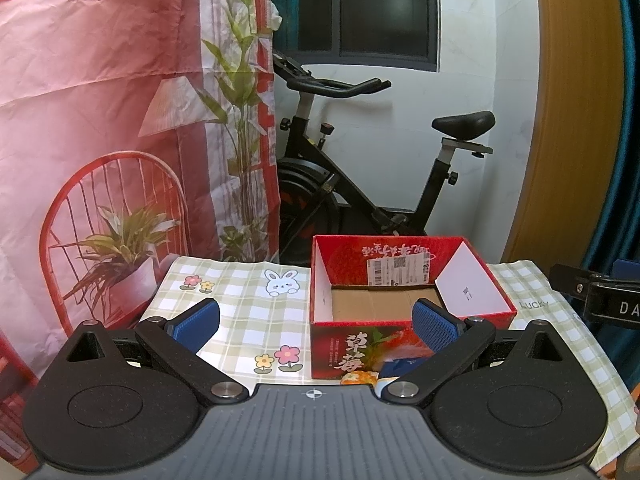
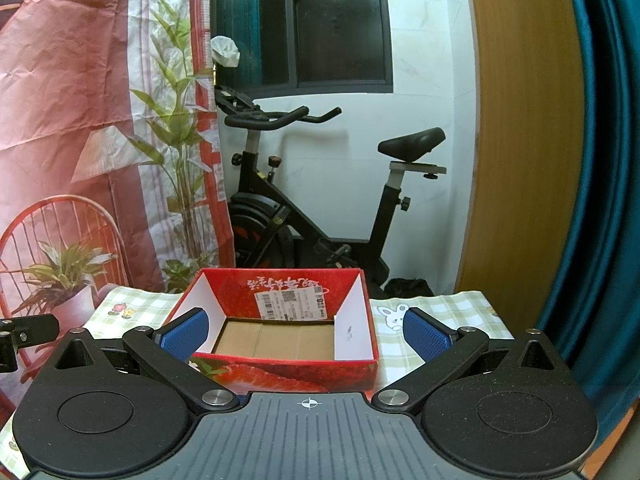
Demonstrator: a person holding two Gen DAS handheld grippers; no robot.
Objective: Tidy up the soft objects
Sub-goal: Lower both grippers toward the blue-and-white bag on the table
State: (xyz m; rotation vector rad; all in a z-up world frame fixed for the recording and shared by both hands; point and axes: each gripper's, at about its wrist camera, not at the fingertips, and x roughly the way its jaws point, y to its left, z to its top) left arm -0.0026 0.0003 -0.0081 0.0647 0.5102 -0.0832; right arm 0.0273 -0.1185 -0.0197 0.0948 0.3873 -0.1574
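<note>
An open red cardboard box [image 1: 348,344] with strawberry print stands on the checked tablecloth; its brown floor is bare. It also shows in the right wrist view [image 2: 280,372]. My left gripper [image 1: 316,326] is open and empty, hovering in front of the box's left front corner. My right gripper [image 2: 306,334] is open and empty, facing the box's front wall. A small orange-patterned soft item [image 1: 358,377] and a blue-and-white item [image 1: 394,368] lie at the box's front base, partly hidden by my left gripper's body.
The green-checked tablecloth [image 1: 248,304] covers a small table; its far edge is just behind the box. An exercise bike [image 1: 360,184] stands behind the table. A printed pink curtain [image 1: 100,120] hangs at left, a wooden door [image 2: 520,140] at right. The right gripper's body [image 1: 600,300] shows at right.
</note>
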